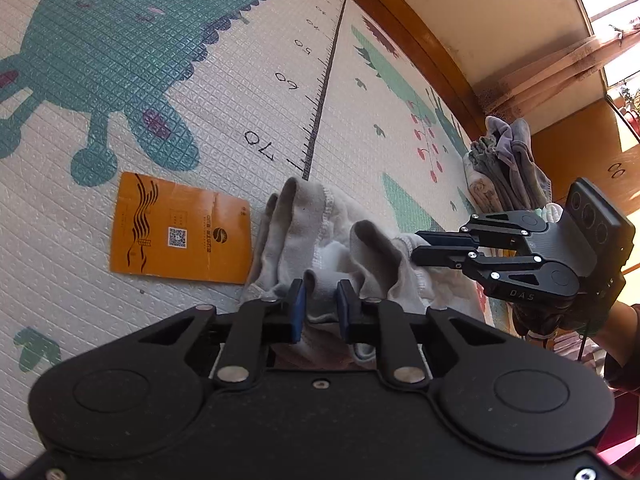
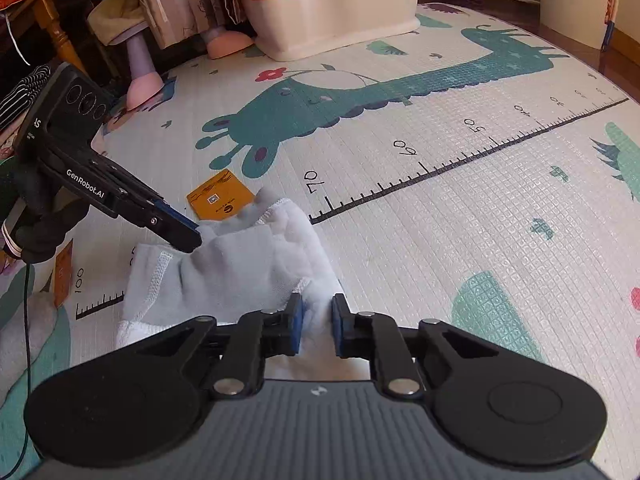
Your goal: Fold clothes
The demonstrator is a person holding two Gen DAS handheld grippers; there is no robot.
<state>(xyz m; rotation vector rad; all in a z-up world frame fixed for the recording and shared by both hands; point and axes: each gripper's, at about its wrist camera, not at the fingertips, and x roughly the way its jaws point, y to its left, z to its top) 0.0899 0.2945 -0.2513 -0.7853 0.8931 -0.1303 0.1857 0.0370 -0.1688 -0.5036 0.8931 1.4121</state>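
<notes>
Here left hand-held gripper (image 1: 320, 306) and right hand-held gripper (image 2: 317, 320) pinch grey garment (image 2: 248, 260) edges; mat (image 2: 440, 220) rightward bare.

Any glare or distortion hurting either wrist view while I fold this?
Left wrist view: window at top right blown out, fisheye bends the mat's printed ruler, and the grey garment looks dull and shadowed. Right wrist view: sunlight washes out the same garment, hiding its folds; edges curve strongly.
</notes>
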